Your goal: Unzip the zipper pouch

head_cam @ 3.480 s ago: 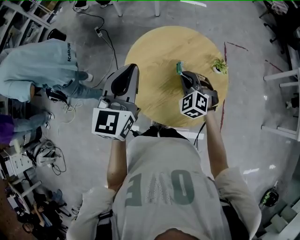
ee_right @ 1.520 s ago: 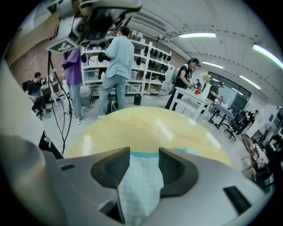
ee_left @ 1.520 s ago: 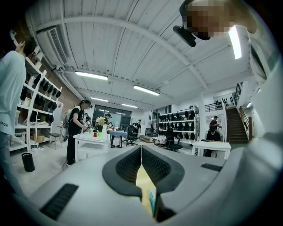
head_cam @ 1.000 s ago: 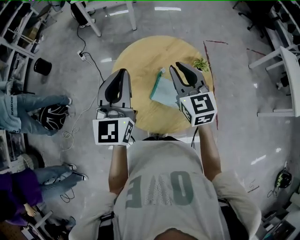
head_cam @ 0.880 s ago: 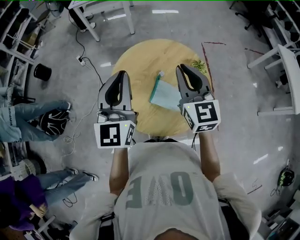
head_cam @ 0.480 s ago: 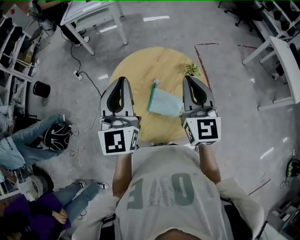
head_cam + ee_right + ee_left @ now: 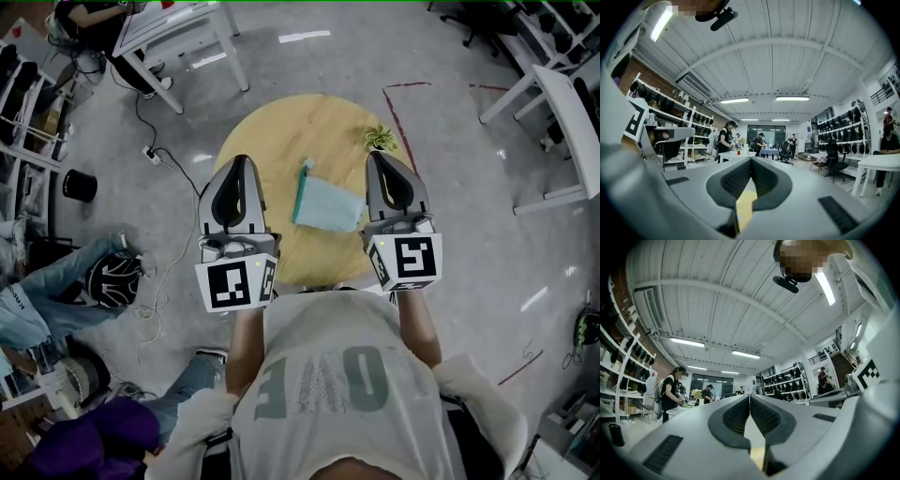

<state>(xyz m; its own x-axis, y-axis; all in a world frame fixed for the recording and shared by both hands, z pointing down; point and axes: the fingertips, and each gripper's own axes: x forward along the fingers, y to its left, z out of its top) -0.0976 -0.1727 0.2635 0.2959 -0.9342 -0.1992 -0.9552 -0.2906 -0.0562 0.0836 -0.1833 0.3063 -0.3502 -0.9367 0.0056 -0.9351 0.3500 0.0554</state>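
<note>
A pale blue-green zipper pouch [image 7: 328, 203] lies flat on the round wooden table [image 7: 281, 141], its darker zipper edge [image 7: 303, 195] along its left side. My left gripper [image 7: 237, 161] is held to the left of the pouch and my right gripper [image 7: 382, 157] to its right, both raised off the table and apart from the pouch. In the left gripper view the left gripper [image 7: 750, 397] has its jaws pressed together on nothing. The right gripper [image 7: 751, 159] is likewise shut and empty. Both gripper views look out level across the room and do not show the pouch.
A small potted plant [image 7: 378, 138] stands at the table's far right edge. White tables [image 7: 178, 23] stand beyond and at the right [image 7: 562, 103]. Cables [image 7: 155, 155] and a black bin [image 7: 79, 185] are on the floor at left, with a seated person [image 7: 56, 291] nearby.
The right gripper's jaws, parted a second ago beside the pouch, have closed with nothing in them. Both grippers have lifted and levelled. The pouch stays on the table.
</note>
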